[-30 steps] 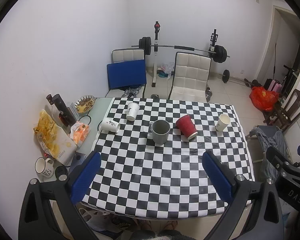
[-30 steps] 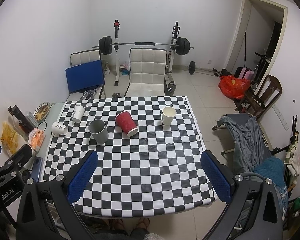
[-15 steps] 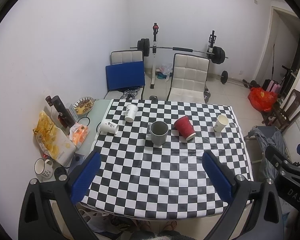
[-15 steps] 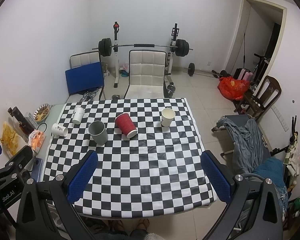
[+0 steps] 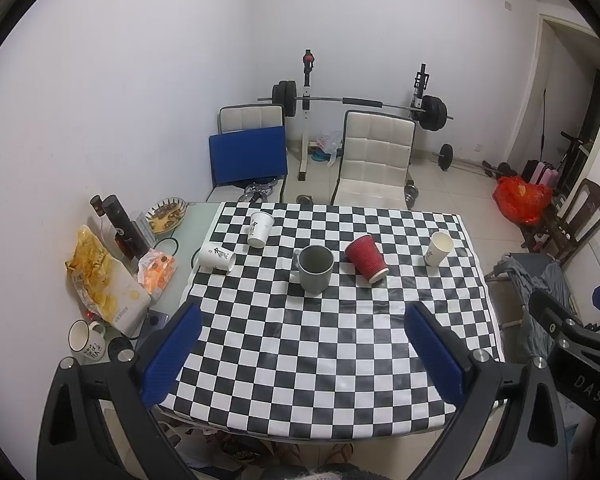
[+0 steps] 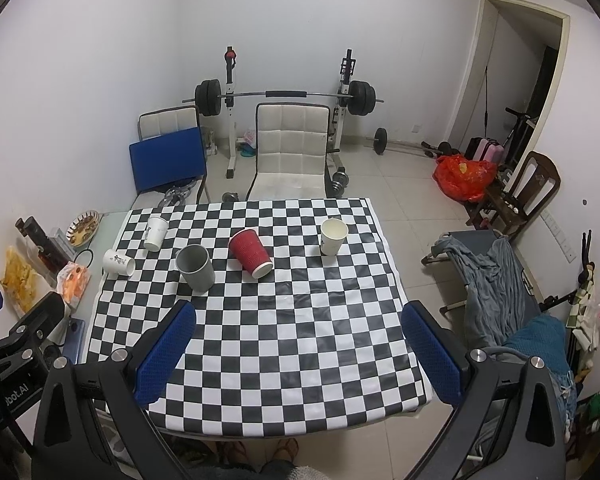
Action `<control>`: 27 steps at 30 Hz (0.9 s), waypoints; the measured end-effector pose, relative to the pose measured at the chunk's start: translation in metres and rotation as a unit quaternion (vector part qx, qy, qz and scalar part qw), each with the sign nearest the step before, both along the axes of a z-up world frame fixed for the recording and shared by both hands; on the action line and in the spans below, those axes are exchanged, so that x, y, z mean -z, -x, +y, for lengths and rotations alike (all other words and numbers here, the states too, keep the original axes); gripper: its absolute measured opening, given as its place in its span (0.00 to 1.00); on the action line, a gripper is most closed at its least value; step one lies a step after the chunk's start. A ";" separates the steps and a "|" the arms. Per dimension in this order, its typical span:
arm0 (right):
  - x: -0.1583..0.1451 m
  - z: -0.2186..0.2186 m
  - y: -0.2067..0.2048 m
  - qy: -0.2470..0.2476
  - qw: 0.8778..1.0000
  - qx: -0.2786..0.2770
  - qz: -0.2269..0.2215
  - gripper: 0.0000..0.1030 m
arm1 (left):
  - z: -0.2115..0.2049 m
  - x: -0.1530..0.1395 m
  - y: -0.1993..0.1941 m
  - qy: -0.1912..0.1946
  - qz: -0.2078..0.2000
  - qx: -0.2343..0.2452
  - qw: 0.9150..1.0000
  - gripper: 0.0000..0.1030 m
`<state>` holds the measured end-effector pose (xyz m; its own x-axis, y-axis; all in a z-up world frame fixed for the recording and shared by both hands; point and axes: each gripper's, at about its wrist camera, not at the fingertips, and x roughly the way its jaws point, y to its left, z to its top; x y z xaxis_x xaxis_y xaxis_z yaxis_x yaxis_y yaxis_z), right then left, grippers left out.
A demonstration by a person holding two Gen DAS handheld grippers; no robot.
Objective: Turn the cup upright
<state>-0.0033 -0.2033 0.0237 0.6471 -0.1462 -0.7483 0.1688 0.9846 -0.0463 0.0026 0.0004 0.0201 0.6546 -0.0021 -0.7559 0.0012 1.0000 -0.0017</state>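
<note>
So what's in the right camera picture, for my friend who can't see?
A red cup and a white cup lie tipped over on a checkered table; a grey mug and two more white cups stand upright. The right gripper hangs open above the near edge.

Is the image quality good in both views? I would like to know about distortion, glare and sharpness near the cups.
Left wrist view: strong fisheye bending with dark corners; the red cup and grey mug are sharp; faint sheen on the checkered cloth. Right wrist view: same bending, even soft light, weak shadows, cups sharp.
</note>
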 end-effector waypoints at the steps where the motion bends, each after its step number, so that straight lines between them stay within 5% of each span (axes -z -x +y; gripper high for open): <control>1: -0.002 0.001 0.000 0.000 1.000 0.000 0.000 1.00 | 0.000 -0.001 -0.001 0.000 0.000 0.001 1.000 1.00; 20: 0.001 -0.008 -0.007 -0.008 1.000 -0.002 0.007 1.00 | -0.015 0.000 -0.020 -0.002 0.005 -0.026 1.000 1.00; 23: 0.017 -0.015 -0.023 -0.014 1.000 -0.002 0.022 1.00 | -0.022 0.016 -0.036 -0.008 0.006 -0.047 0.999 1.00; 27: 0.076 -0.032 -0.048 -0.016 0.999 -0.005 0.046 1.00 | -0.020 0.054 -0.039 -0.028 0.012 -0.073 0.997 1.00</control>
